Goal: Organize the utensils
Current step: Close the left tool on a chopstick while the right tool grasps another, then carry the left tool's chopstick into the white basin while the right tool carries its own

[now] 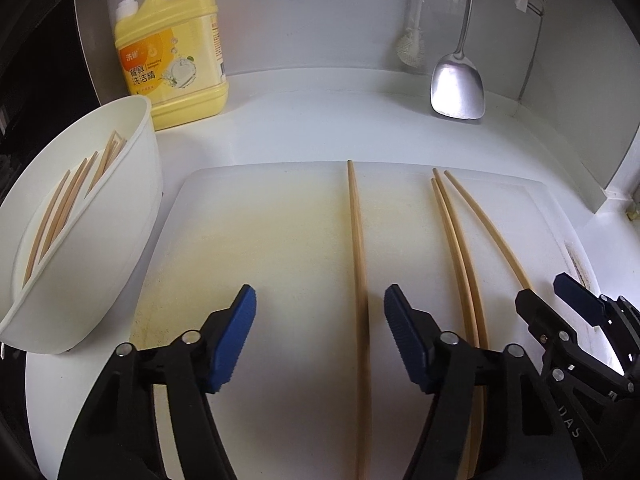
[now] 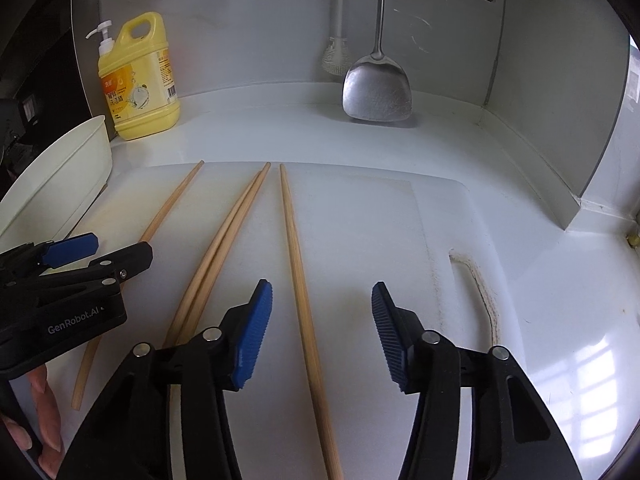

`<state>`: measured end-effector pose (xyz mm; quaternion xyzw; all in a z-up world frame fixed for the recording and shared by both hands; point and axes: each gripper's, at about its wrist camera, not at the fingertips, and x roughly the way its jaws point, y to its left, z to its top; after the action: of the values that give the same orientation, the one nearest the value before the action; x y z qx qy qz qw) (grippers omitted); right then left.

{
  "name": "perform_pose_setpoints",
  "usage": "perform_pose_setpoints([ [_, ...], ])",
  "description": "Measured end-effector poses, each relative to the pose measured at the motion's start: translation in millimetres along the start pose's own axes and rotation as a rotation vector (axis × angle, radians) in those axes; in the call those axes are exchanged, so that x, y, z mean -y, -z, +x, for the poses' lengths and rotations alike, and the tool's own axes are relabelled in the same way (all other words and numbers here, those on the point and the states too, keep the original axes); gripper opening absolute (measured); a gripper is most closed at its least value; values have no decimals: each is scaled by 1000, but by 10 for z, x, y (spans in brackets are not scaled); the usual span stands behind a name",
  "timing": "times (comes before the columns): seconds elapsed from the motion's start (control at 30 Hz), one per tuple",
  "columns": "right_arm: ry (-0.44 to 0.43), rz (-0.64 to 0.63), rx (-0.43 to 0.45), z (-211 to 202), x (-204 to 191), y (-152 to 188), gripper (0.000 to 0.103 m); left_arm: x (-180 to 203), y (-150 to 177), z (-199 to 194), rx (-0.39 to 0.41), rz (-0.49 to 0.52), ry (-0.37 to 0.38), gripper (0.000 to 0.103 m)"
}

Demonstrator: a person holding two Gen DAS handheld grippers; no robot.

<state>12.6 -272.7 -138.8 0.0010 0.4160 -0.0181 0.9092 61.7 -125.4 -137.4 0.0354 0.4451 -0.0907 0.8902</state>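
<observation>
White tiled walls and a glossy white desk fill my left view: a cutting board (image 1: 280, 248) carries four chopsticks. My left gripper (image 1: 320, 340) hovers, jaws partly open, around a lone chopstick (image 1: 356, 240), gripping nothing. The holder (image 1: 132, 200) at the desk's left edge already has several. From my right view, my right gripper (image 2: 322, 336) straddles the rightmost chopstick (image 2: 296, 248), jaws narrower, not touching. Slick round sticks could roll or pivot away if pinched off-centre.
</observation>
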Motion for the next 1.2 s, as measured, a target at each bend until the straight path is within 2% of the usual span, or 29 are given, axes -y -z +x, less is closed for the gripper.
perform_pose_setpoints([
  [0.1, -11, -22, 0, -12, -62, -7, 29, 42, 0, -17, 1, 9, 6, 50],
  [0.2, -22, -37, 0, -20, -104, -7, 19, 66, 3, -36, 3, 15, 9, 34],
  [0.27, -18, -44, 1, -29, -122, 2, 8, 79, 5, -43, 1, 24, 17, 22],
  [0.3, -21, -43, -1, -30, -124, 6, 7, 87, 12, -49, 0, 28, 20, 18],
  [0.33, -26, -39, -4, -32, -118, 9, 6, 95, 17, -57, -3, 32, 23, 9],
  [0.37, -31, -34, -7, -33, -109, 10, 6, 105, 21, -61, -7, 37, 21, 8],
  [0.53, -69, 14, -34, -78, -67, 44, 6, 104, 46, -101, -36, 36, 32, 7],
  [0.67, -103, 62, -52, -191, 19, 60, 6, 54, 85, -177, -88, 5, 62, 7],
  [0.9, -162, 80, -48, -558, 129, -40, 6, -25, 26, -699, -121, -28, 71, 7],
  [1.07, -193, 54, -12, -865, 127, -234, 6, -210, -82, -1176, -82, -59, 23, 7],
  [1.2, -223, 8, 9, -1042, -52, -457, 6, -545, -171, -1493, -35, -129, -17, 7],
])
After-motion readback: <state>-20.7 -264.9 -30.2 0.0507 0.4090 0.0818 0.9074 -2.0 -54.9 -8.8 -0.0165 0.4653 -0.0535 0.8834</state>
